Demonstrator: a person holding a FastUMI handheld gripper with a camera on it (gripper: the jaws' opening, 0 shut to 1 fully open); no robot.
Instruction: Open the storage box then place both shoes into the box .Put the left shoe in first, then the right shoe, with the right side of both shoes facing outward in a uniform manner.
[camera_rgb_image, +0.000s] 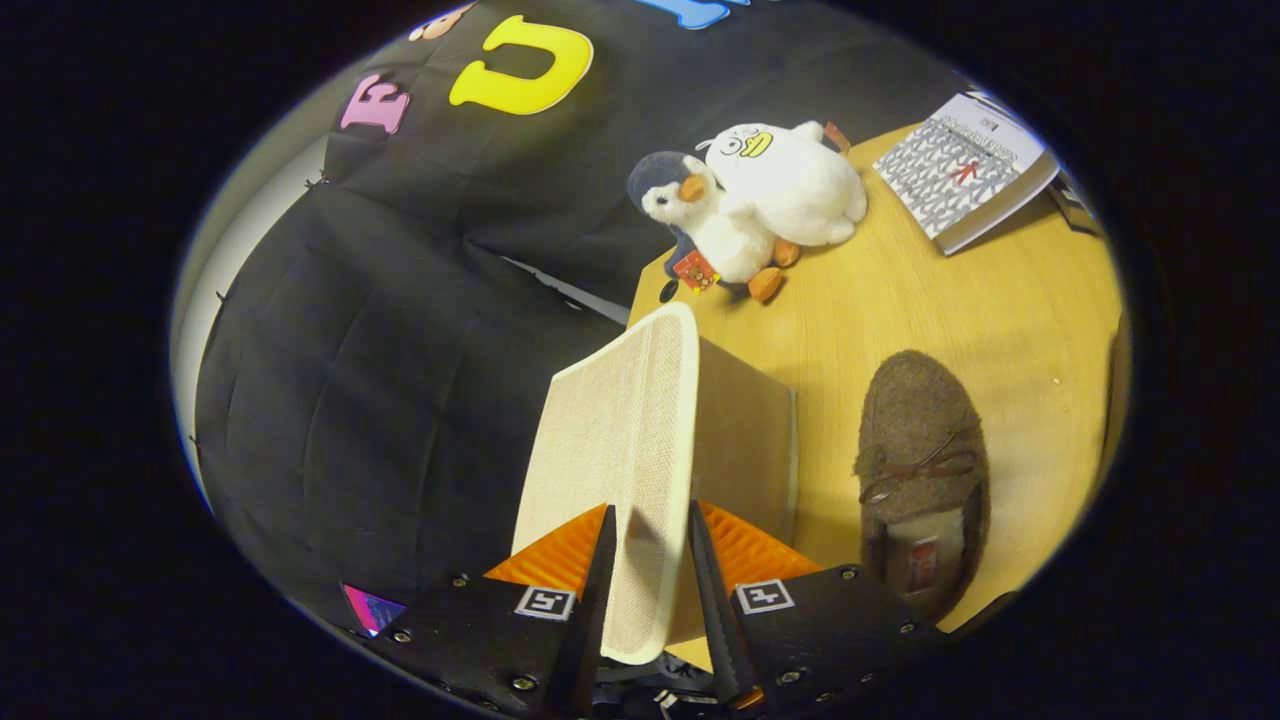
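The storage box stands on the wooden table, and its lid is raised upright on the edge. The gripper holds this lid: both fingers press on the lid's near edge, one on each side. Just to the right of the box lies one brown shoe (a slipper with a small bow). Beyond the box sit two plush toys, touching each other. To the right of them, further from the box, a book lies.

Wooden table bears storage box, shoe, plush toys, book
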